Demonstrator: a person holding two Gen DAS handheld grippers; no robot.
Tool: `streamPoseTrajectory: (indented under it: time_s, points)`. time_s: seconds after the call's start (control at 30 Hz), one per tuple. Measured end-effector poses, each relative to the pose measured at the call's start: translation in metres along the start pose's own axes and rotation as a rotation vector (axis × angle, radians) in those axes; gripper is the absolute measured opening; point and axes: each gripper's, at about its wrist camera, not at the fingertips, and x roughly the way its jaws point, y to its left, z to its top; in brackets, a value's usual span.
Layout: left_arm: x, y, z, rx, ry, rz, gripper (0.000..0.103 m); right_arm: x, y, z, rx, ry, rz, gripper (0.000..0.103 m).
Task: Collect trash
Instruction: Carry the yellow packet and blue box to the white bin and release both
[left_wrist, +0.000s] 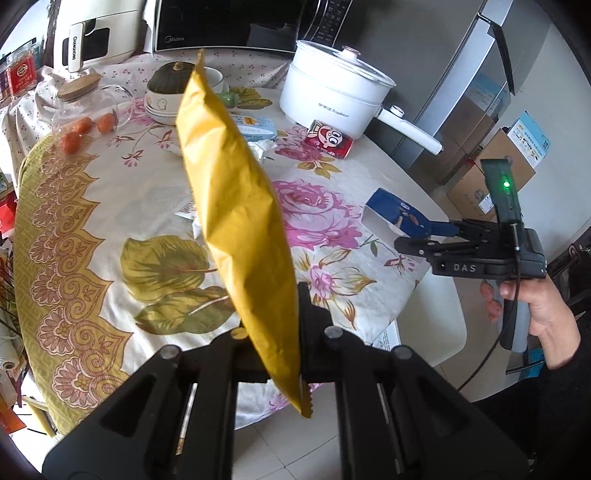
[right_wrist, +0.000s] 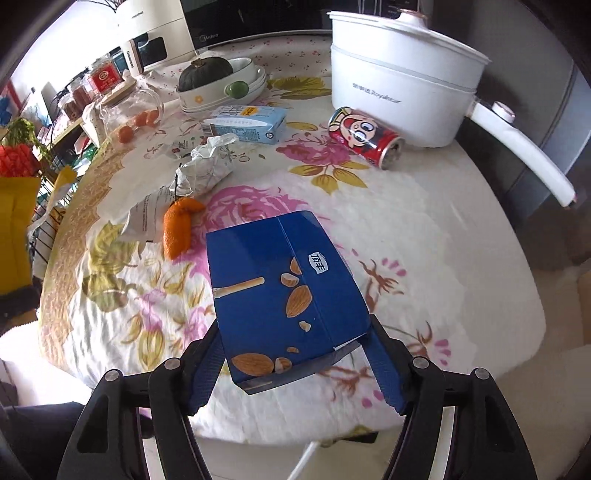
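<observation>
My left gripper (left_wrist: 273, 314) is shut on the lower end of a long yellow snack bag (left_wrist: 229, 192), which stands up over the flowered tablecloth (left_wrist: 110, 229). The same bag shows at the far left edge of the right wrist view (right_wrist: 14, 229). My right gripper (right_wrist: 295, 328) has its blue pads pressed on both sides of an open blue almond-biscuit box (right_wrist: 280, 288). In the left wrist view the right gripper (left_wrist: 413, 236), held by a hand, keeps that box (left_wrist: 388, 210) just above the table's right edge.
On the cloth lie a red drink can (right_wrist: 364, 134), a pale blue milk carton (right_wrist: 247, 123), crumpled paper (right_wrist: 207, 170), a receipt and an orange peel (right_wrist: 179, 229). Behind stand a white electric pot (right_wrist: 399, 81), bowls with a squash (right_wrist: 221, 85) and a glass jar (right_wrist: 133, 110).
</observation>
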Motion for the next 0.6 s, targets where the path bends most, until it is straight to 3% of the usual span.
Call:
streamPoseTrajectory:
  time_s: [0.17, 0.3, 0.6]
  points:
    - [0.005, -0.028, -0.006, 0.061, 0.009, -0.019, 0.011, -0.037, -0.019, -0.034, 0.056, -0.002, -0.037, 0.073]
    - [0.014, -0.056, -0.008, 0.126, 0.022, -0.032, 0.011, -0.060, -0.037, -0.065, 0.127, -0.018, -0.011, 0.073]
    - [0.044, -0.117, -0.019, 0.260, 0.076, -0.081, 0.011, -0.088, -0.080, -0.117, 0.237, -0.041, -0.025, 0.073]
